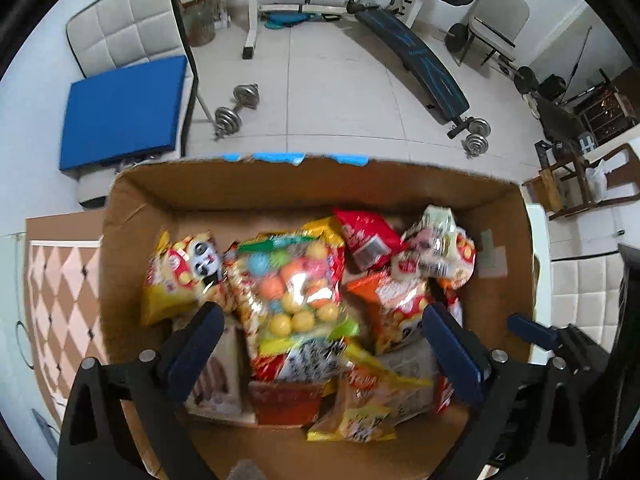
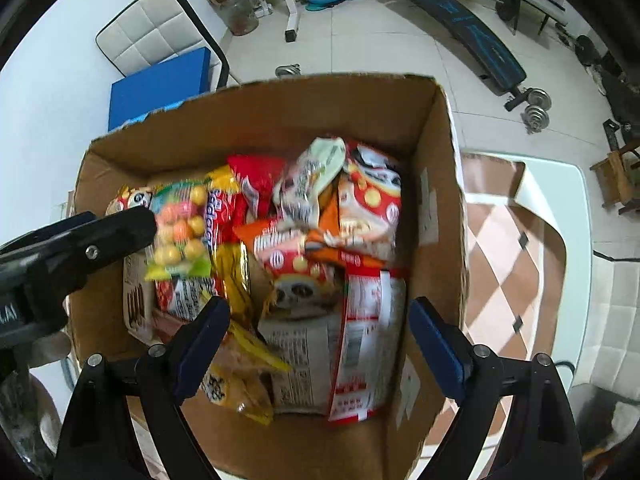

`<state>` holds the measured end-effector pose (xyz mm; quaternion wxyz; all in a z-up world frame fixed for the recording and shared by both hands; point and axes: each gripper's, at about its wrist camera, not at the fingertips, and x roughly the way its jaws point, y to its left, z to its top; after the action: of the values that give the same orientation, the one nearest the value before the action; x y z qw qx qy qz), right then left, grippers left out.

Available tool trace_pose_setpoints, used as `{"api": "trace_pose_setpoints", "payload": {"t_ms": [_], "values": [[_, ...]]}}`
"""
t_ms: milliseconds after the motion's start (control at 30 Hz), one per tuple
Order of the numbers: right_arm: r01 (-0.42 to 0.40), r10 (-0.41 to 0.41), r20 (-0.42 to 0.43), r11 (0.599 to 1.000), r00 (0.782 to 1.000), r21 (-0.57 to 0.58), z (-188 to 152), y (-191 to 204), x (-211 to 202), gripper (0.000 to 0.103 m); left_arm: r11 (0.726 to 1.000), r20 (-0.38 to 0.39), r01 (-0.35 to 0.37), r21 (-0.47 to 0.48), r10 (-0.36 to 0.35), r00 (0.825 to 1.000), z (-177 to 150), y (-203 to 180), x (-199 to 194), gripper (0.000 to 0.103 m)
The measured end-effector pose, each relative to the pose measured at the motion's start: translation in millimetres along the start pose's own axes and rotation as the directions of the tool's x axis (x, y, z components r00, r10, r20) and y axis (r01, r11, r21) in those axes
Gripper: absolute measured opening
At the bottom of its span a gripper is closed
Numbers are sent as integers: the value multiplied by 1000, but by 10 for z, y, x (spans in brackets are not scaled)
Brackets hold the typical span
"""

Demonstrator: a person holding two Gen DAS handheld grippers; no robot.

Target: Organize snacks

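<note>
An open cardboard box [image 1: 280,188] holds several snack packets lying loose in a heap. My left gripper [image 1: 324,348] hangs open over it, pointing steeply down, with a clear bag of coloured candy balls [image 1: 296,292] below the gap between its blue pads. A yellow panda packet [image 1: 180,276] lies to the left of that bag. Over the right half of the box [image 2: 280,120], my right gripper [image 2: 320,342] is open above a panda biscuit packet [image 2: 300,280] and a red-and-white packet [image 2: 368,320]. Neither gripper touches or holds anything.
The box stands on a table with a brown-and-white checked cloth [image 2: 508,260]. On the tiled floor beyond are a dumbbell [image 1: 236,110], a sit-up bench [image 1: 416,60] and a white chair with a blue mat [image 1: 124,108]. The left gripper's finger [image 2: 120,224] reaches in beside the right one.
</note>
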<state>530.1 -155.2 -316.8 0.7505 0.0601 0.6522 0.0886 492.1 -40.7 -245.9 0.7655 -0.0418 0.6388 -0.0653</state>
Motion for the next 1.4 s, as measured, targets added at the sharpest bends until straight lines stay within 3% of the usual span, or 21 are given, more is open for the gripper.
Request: {"api": "trace_pose_setpoints", "payload": {"t_ms": [333, 600, 933, 1400], "values": [[39, -40, 40, 999, 998, 28, -394, -9, -323, 96, 999, 41, -35, -1, 35, 999, -473, 36, -279, 102], [81, -82, 115, 997, 990, 7, -777, 32, -805, 96, 997, 144, -64, -37, 68, 987, -893, 17, -705, 102], [81, -72, 241, 996, 968, -26, -1492, 178, -1564, 96, 993, 305, -101, -54, 113, 946, -1633, -30, -1479, 102], [41, -18, 387, 998, 922, -51, -2551, 398, -2620, 96, 992, 426, -125, -25, 124, 896, -2518, -220, -2359, 102]]}}
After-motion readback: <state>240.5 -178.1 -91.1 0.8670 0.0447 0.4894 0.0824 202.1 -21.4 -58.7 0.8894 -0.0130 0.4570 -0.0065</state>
